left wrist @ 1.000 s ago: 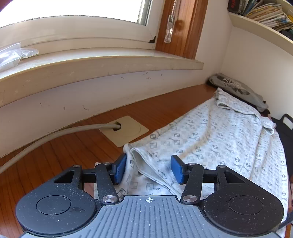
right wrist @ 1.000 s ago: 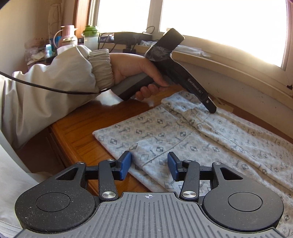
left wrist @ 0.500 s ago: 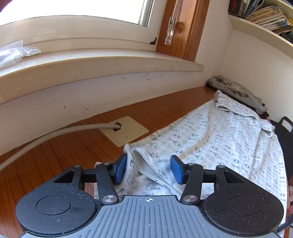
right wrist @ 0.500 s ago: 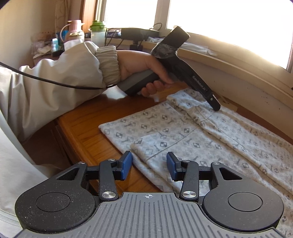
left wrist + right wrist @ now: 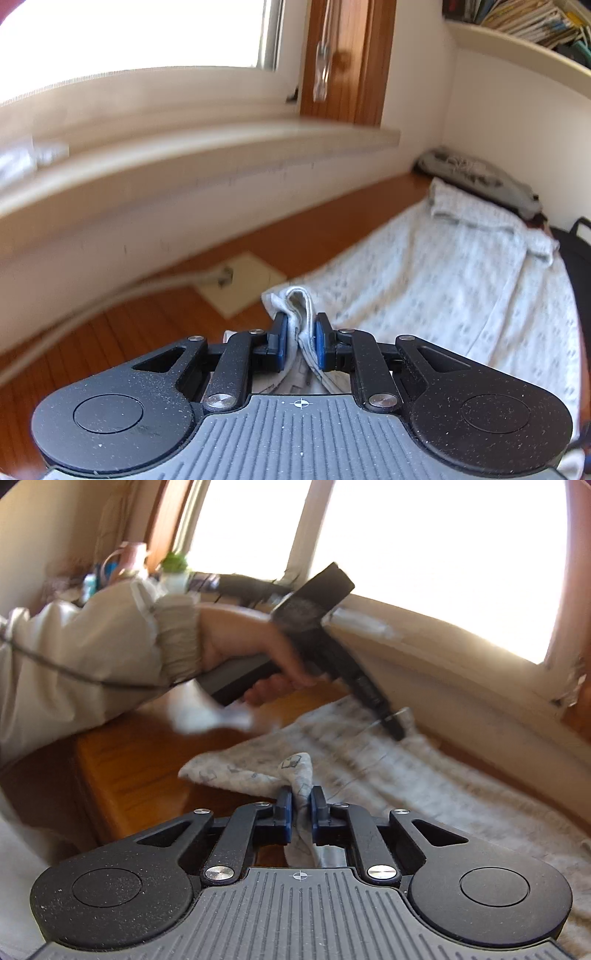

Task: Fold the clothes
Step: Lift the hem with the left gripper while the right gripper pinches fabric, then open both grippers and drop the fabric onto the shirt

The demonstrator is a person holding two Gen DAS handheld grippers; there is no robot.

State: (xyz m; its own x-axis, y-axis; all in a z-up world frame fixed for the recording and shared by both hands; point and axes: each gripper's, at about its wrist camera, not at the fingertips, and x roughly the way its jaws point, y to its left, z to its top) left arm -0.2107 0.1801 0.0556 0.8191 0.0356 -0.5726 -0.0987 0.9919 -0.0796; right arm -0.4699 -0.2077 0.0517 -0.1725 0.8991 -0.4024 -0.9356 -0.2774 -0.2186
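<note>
Left claw (image 5: 299, 341): you had it clenched on a bunched edge of the patterned garment (image 5: 461, 280).
Right claw (image 5: 300, 814): you clamped another raised fold of it.
Garment: spread on the wooden counter (image 5: 125, 771), running toward 1 o'clock.
Grey clothing (image 5: 480, 177): at 1 o'clock, beyond it.

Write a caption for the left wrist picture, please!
Left tool pinches a bunched edge of the patterned garment on the wooden table below the windowsill.
</note>
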